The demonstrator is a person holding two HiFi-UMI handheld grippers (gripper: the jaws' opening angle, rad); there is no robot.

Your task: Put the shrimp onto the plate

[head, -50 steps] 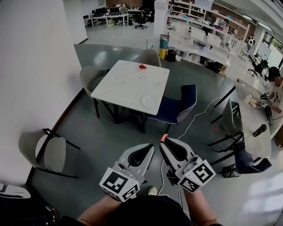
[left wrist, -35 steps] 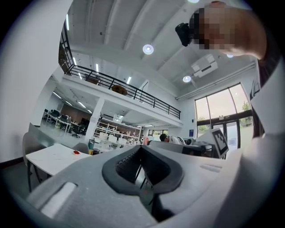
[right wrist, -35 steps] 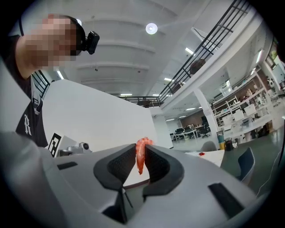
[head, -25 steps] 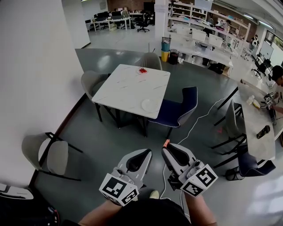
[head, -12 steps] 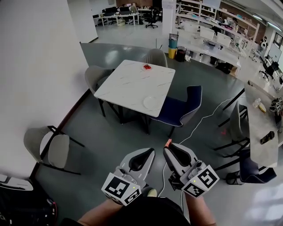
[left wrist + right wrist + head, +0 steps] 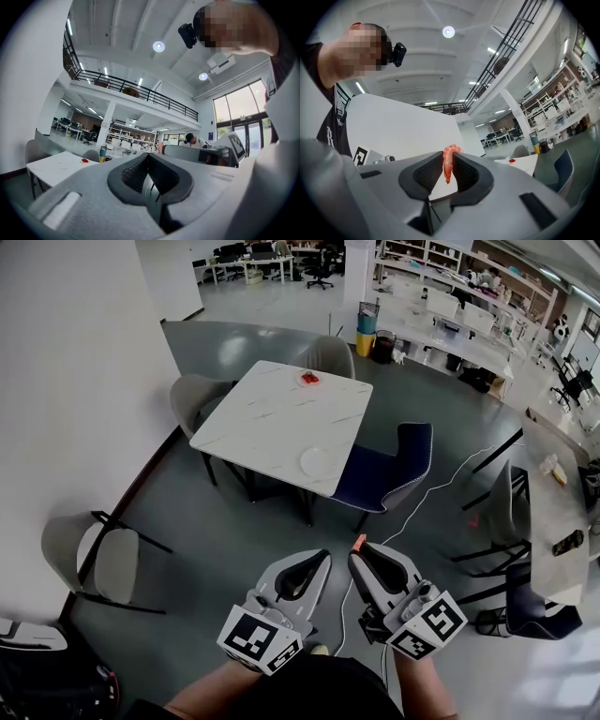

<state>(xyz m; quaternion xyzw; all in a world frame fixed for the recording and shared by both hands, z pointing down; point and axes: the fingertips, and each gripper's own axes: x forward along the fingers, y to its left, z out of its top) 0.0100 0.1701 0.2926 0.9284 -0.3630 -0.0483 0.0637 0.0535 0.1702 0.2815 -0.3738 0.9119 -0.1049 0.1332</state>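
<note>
An orange shrimp [image 6: 448, 165] is pinched between the tips of my right gripper [image 6: 448, 159], which is shut on it; in the head view the shrimp [image 6: 357, 542] pokes out of the right gripper [image 6: 357, 552] low in the picture. My left gripper [image 6: 322, 558] beside it is shut with nothing in it, its tips [image 6: 147, 156] touching. Both are held over the floor, well short of the white table [image 6: 253, 423]. A white plate [image 6: 316, 462] lies near the table's close right corner. A red item [image 6: 308, 378] sits at its far edge.
A dark blue chair [image 6: 382, 472] stands at the table's right side and grey chairs [image 6: 187, 397] at its left and far sides. Another grey chair [image 6: 90, 560] stands by the white wall on the left. A white cable [image 6: 417, 500] trails across the floor. Desks [image 6: 551, 503] line the right.
The head view has drifted a little, so the table and plate sit slightly nearer and lower. Both grippers stay side by side, the right still shut on the shrimp.
</note>
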